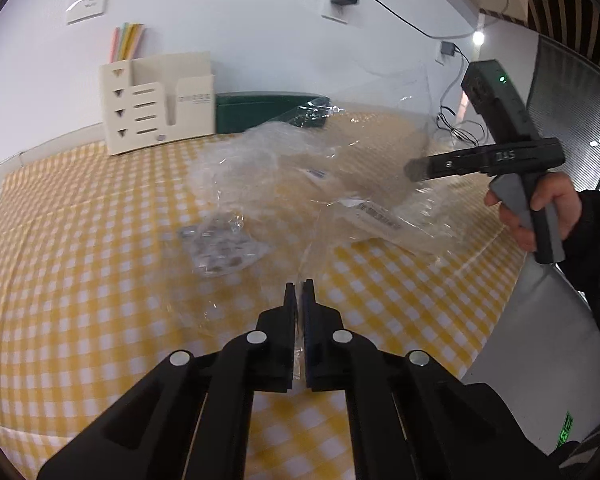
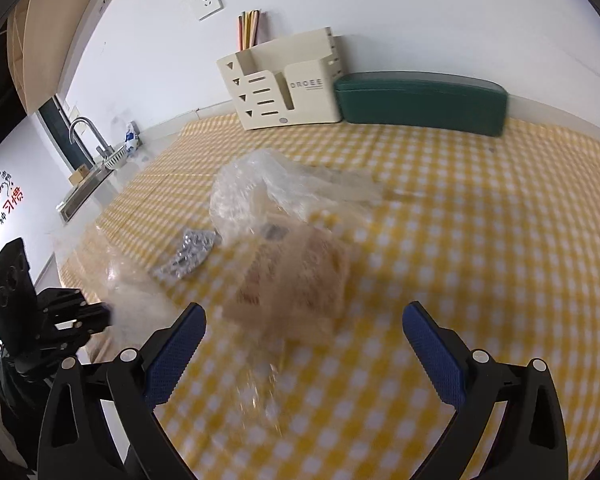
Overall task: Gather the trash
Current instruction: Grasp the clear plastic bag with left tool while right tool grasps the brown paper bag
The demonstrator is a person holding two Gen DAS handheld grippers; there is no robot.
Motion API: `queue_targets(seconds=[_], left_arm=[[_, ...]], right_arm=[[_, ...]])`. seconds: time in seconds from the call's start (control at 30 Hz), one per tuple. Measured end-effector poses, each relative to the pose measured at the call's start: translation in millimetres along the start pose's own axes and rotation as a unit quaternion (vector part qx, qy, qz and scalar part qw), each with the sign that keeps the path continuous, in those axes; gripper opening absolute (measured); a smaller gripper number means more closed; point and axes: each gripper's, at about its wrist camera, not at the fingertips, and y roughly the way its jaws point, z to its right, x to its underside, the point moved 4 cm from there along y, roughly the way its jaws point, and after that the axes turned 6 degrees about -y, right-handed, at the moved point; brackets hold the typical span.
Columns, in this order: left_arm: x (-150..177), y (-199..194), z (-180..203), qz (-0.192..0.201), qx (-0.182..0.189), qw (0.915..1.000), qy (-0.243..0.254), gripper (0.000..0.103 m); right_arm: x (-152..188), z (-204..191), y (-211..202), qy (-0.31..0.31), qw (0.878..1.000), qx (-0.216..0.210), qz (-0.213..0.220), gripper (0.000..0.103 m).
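Observation:
A large clear plastic bag (image 1: 340,168) lies partly lifted over the yellow checked tablecloth (image 1: 80,280). My left gripper (image 1: 299,292) is shut on the bag's near edge. Inside or under the bag lie a brown paper wrapper (image 2: 296,280) and crumpled clear film (image 2: 252,188). A silver foil blister pack (image 1: 220,248) lies on the cloth to the left, also in the right wrist view (image 2: 188,256). My right gripper (image 2: 304,320) is open just short of the brown wrapper; in the left wrist view (image 1: 416,168) it reaches into the bag's right side.
A cream desk organiser (image 2: 284,88) with coloured sticks and a dark green case (image 2: 420,102) stand against the back wall. A sink with a tap (image 2: 88,140) lies to the far left. The table edge (image 1: 512,276) drops off at the right.

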Motion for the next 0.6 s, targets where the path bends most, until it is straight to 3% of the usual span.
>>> queue_targets(seconds=[0.2, 0.27, 0.5, 0.53, 0.57, 0.6], left_arm=[[-3.6, -33.0, -37.1, 0.031, -0.018, 0.9988, -0.034, 0.004], [-4.8, -45.7, -50.5, 0.045, -0.039, 0.9976, -0.035, 0.004], [-3.9, -75.9, -90.1, 0.07, -0.064, 0.9924, -0.078, 0.005], [-1.8, -79.4, -93.7, 0.071, -0.067, 0.9918, -0.082, 0.004], [0.7, -82.0, -96.5, 0.071, -0.068, 0.9915, -0.085, 0.004], [3.0, -84.0, -98.8, 0.071, -0.07, 0.9912, -0.087, 0.005]], right_arm=[[-13.7, -15.7, 28.3, -0.03, 0.999, 0.002, -0.019, 0.099], [-17.9, -19.8, 38.9, -0.034, 0.999, 0.005, -0.027, 0.099], [-22.1, -24.5, 65.1, -0.041, 0.997, 0.038, -0.055, 0.098], [-20.8, -24.7, 66.2, -0.041, 0.997, 0.038, -0.056, 0.093], [-19.2, -24.5, 67.4, -0.038, 0.997, 0.035, -0.059, 0.078], [-17.2, -24.1, 68.2, -0.034, 0.997, 0.03, -0.063, 0.07]])
